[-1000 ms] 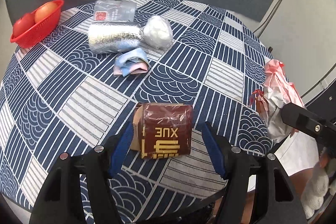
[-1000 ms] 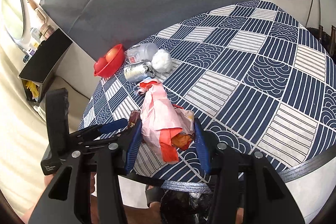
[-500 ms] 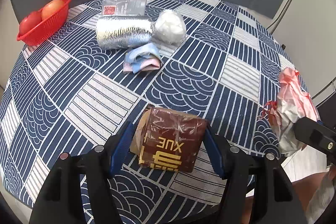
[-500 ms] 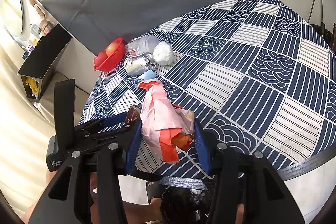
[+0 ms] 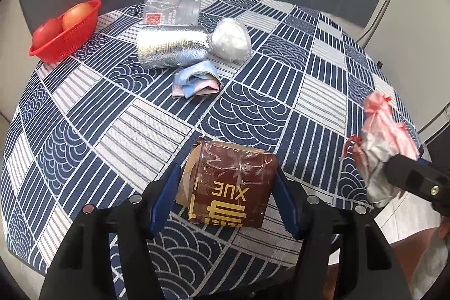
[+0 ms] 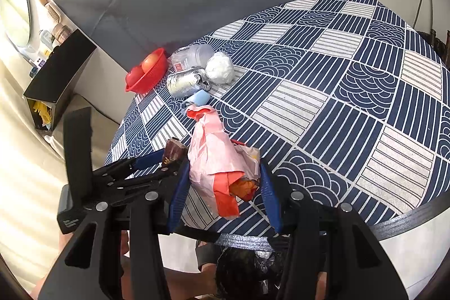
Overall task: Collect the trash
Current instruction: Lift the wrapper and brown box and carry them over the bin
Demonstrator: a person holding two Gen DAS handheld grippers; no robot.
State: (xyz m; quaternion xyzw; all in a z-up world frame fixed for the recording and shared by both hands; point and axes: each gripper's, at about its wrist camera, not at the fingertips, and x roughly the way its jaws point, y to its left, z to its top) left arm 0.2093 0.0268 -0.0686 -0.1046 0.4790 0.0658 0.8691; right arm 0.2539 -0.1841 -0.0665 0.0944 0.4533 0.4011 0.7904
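Through the left wrist camera I am looking down on the table [image 5: 118, 137], which is wearing a navy-and-white patterned cloth. My left tongs [image 5: 226, 197] have just been closing in, and the brown box [image 5: 229, 184] is sitting between the blue pads; the right pad is lying against its side, while on the left I cannot tell whether the pad is touching the cardboard flap. The box is wrapped in clear tape and is showing gold letters, upside down to me, reading "XUE" above a large gold character I cannot make out. Farther back, a foil roll [image 5: 173, 48] is lying just beside a white wad [image 5: 232, 40], with a grey packet [image 5: 171, 11] bearing a red square label behind them; its print is too small to read. A blue-and-pink scrap [image 5: 197, 82] is lying in front of the roll. A red basket [image 5: 66, 31] is holding fruit at the far left edge.

Through the right wrist camera, my right tongs [image 6: 222, 186] are clamping a pink plastic bag [image 6: 216, 156] above the table's near edge. The box is showing only as a brown corner to the left of the bag.
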